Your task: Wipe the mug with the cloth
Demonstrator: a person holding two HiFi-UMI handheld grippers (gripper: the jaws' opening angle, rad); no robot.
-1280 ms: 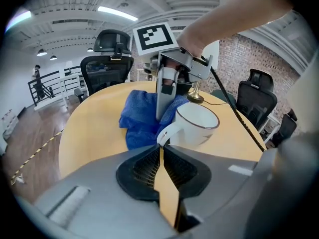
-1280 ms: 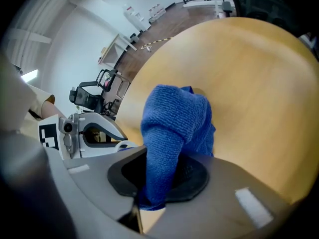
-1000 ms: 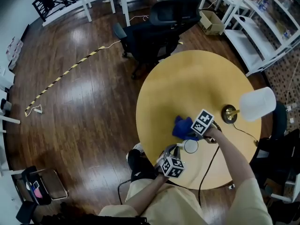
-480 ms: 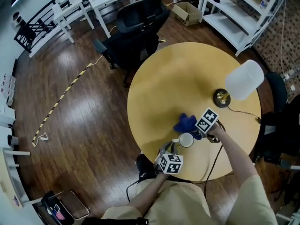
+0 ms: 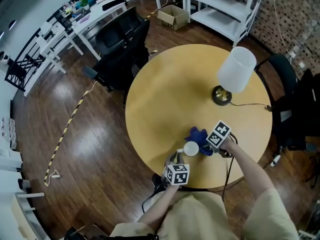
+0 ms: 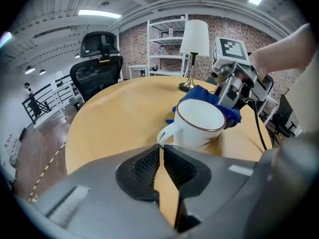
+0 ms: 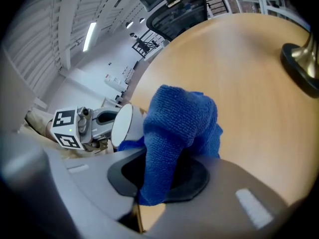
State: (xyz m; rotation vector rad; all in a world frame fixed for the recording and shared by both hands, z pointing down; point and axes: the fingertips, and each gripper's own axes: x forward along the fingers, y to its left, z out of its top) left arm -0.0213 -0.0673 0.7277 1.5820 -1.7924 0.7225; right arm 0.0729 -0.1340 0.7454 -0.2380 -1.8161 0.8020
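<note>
Round wooden tabletop: left tool pinches a white mug by its handle; right tool, clamped on blue cloth, holds it against the mug.

The mug looked glossy ceramic, the cloth nubby fabric (towel-like), the table smooth, satin wood.

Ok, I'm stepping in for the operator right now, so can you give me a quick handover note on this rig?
Left gripper: shut on the handle of the mug, which is upright at the near side of the table.
Right gripper: shut on the blue cloth, bunched against the mug's far side.
Done: both things gripped, cloth at the mug.
Left: the wiping; how much is already wiped doesn't show.
</note>
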